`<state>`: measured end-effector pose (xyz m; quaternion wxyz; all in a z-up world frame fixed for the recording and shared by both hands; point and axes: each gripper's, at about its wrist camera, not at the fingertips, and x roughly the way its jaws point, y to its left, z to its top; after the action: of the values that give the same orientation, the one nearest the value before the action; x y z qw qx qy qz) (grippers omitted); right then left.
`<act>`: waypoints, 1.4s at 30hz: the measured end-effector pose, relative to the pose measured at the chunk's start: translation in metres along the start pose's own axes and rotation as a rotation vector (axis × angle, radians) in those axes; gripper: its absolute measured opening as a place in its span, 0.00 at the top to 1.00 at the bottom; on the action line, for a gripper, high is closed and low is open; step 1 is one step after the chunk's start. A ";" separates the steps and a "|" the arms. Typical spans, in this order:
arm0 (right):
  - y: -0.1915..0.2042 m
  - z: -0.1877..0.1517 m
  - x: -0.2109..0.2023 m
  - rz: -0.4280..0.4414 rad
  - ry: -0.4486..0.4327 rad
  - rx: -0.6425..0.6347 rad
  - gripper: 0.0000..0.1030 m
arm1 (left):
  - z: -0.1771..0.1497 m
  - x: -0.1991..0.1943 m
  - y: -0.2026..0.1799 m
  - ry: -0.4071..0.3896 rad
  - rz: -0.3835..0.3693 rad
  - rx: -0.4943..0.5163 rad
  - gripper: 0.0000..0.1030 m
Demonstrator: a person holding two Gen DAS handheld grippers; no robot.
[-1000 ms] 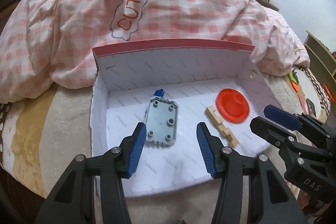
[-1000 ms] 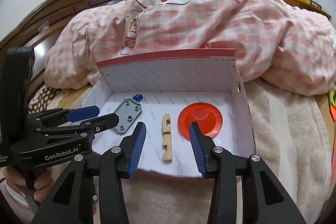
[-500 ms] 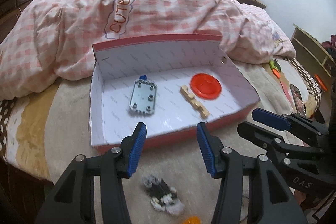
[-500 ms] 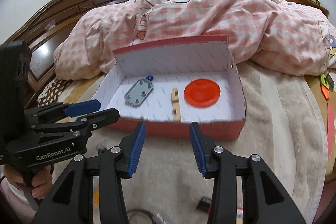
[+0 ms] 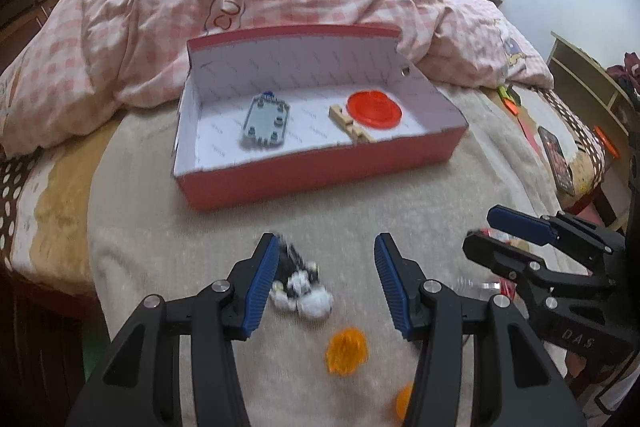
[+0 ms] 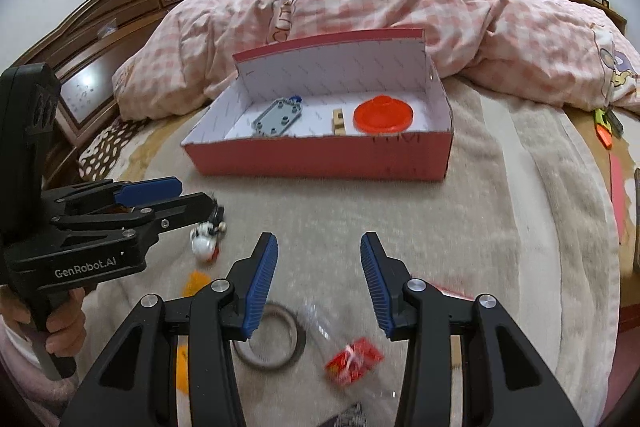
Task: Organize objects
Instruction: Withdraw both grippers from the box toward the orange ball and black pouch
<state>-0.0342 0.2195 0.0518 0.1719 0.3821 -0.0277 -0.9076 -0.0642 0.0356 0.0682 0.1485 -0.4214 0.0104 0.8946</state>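
Note:
A red box (image 5: 320,167) (image 6: 320,159) with a white inside sits on the bed. In it lie a grey plate (image 5: 264,123) (image 6: 278,117), a wooden piece (image 5: 348,125) (image 6: 339,121) and a red disc (image 5: 374,103) (image 6: 383,113). My left gripper (image 5: 324,283) (image 6: 196,201) is open and empty over a black-and-white toy (image 5: 300,285) (image 6: 206,237). An orange piece (image 5: 346,351) lies near it. My right gripper (image 6: 316,281) (image 5: 480,231) is open and empty above a grey ring (image 6: 272,339) and a red wrapped item (image 6: 354,361).
A pink checked duvet (image 5: 280,7) is piled behind the box. The beige blanket (image 6: 500,227) covers the bed front. A dark wooden headboard (image 6: 120,27) is at the left. A phone (image 5: 556,159) and orange items lie at the bed's right edge.
Both grippers have pulled back from the box toward the near edge of the bed. The loose items on the blanket have come into view. Both stay open.

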 end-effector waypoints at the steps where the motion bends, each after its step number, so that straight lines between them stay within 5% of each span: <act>1: 0.001 -0.003 -0.002 -0.002 0.001 -0.003 0.57 | -0.003 -0.002 0.000 0.003 0.001 0.001 0.51; 22: 0.008 -0.068 -0.038 -0.019 0.139 -0.162 0.57 | -0.061 -0.027 -0.008 0.119 -0.148 -0.001 0.51; 31: 0.005 -0.065 -0.038 -0.055 0.114 -0.184 0.56 | -0.073 -0.028 -0.038 0.155 -0.232 0.103 0.51; 42: 0.001 -0.056 -0.029 -0.094 0.131 -0.236 0.56 | -0.084 -0.004 -0.057 0.192 -0.159 0.171 0.51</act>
<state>0.0243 0.2323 0.0318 0.1746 0.4183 0.1084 -0.8847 0.0170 0.0773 0.0234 0.2525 -0.4901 0.0675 0.8316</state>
